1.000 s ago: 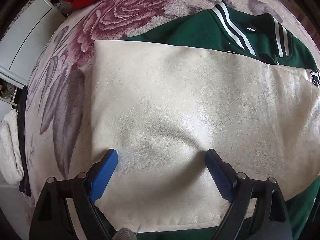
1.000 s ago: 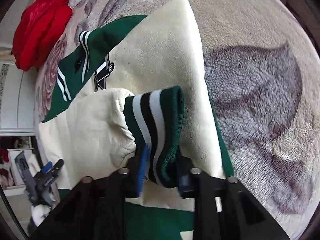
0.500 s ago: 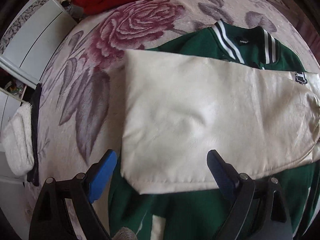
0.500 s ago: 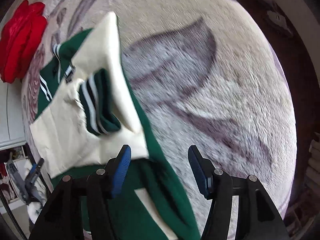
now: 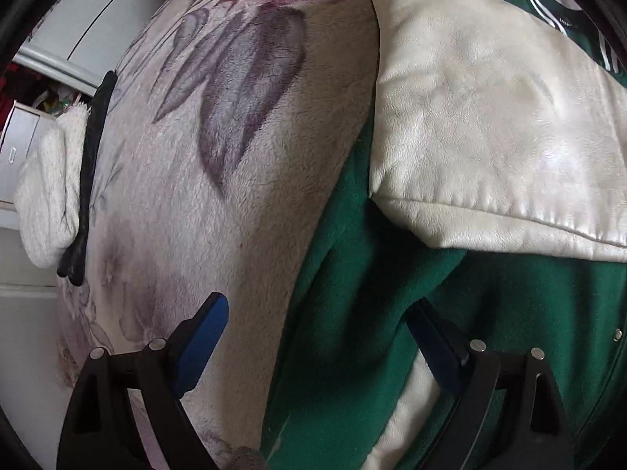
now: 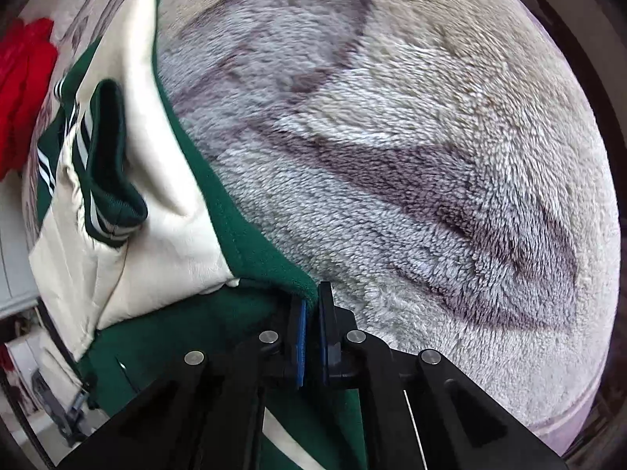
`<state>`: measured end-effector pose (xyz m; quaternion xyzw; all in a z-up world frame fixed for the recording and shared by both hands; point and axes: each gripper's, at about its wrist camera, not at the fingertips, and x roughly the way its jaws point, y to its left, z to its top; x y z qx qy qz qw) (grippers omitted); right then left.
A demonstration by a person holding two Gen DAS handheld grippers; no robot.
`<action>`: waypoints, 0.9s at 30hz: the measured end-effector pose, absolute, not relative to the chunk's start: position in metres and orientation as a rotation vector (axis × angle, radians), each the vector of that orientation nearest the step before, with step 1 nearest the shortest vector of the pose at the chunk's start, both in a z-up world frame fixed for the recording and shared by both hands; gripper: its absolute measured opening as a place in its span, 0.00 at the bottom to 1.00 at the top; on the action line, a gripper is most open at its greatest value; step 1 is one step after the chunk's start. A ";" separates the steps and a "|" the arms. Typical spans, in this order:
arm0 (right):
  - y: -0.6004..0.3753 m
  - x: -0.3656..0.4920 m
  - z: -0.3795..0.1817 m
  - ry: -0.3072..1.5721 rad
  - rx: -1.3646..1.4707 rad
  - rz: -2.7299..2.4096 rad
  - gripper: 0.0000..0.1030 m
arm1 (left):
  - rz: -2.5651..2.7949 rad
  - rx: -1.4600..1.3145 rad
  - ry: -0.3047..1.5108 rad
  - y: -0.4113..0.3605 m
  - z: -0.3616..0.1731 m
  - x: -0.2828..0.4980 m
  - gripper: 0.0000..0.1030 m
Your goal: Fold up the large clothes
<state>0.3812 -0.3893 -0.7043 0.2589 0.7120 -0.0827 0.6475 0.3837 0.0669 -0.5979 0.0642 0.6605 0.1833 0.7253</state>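
Observation:
A green varsity jacket (image 5: 352, 333) with cream sleeves (image 5: 490, 125) lies on a floral fleece blanket (image 5: 219, 203). Both sleeves are folded across its body. My left gripper (image 5: 317, 337) is open, low over the jacket's left side edge, its right finger on the green cloth. In the right wrist view my right gripper (image 6: 311, 313) is shut on the jacket's green side edge (image 6: 250, 250), beside the folded cream sleeve (image 6: 164, 211) and its striped cuff (image 6: 109, 180).
A red garment (image 6: 23, 90) lies at the far end of the blanket. A white fluffy cloth (image 5: 51, 196) and a dark strip hang at the blanket's left edge, with white cabinets (image 5: 23, 133) beyond. Bare blanket (image 6: 411, 164) stretches right of the jacket.
My left gripper has dropped from over the cream sleeve to the jacket's left edge. My right gripper let go of the striped cuff, moved to the jacket's right edge and closed on it.

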 end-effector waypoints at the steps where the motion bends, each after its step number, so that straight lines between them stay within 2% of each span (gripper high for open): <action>1: -0.387 0.384 -0.704 1.637 0.574 -0.179 0.06 | 0.425 0.161 1.452 0.068 -0.602 0.390 0.91; 6: -0.370 0.400 -0.713 1.688 0.576 -0.142 0.09 | 0.457 0.106 1.462 0.093 -0.610 0.407 1.00; 12: -0.359 0.413 -0.717 1.681 0.530 -0.090 0.11 | 0.404 0.015 1.461 0.111 -0.611 0.402 1.00; 15: -0.362 0.414 -0.710 1.599 0.508 -0.158 0.06 | 0.399 0.010 1.469 0.112 -0.612 0.405 1.00; 17: -0.371 0.410 -0.718 1.580 0.613 -0.217 0.06 | 0.398 -0.038 1.474 0.117 -0.614 0.405 1.00; 23: -0.355 0.418 -0.712 1.643 0.597 -0.166 0.07 | 0.424 0.013 1.464 0.111 -0.594 0.398 1.00; 24: -0.355 0.416 -0.707 1.660 0.597 -0.158 0.14 | 0.424 0.025 1.453 0.110 -0.586 0.393 1.00; 26: -0.354 0.407 -0.700 1.688 0.579 -0.145 0.36 | 0.407 0.067 1.446 0.105 -0.578 0.381 1.00; 27: -0.353 0.401 -0.701 1.699 0.582 -0.125 0.57 | 0.406 0.096 1.453 0.104 -0.579 0.374 1.00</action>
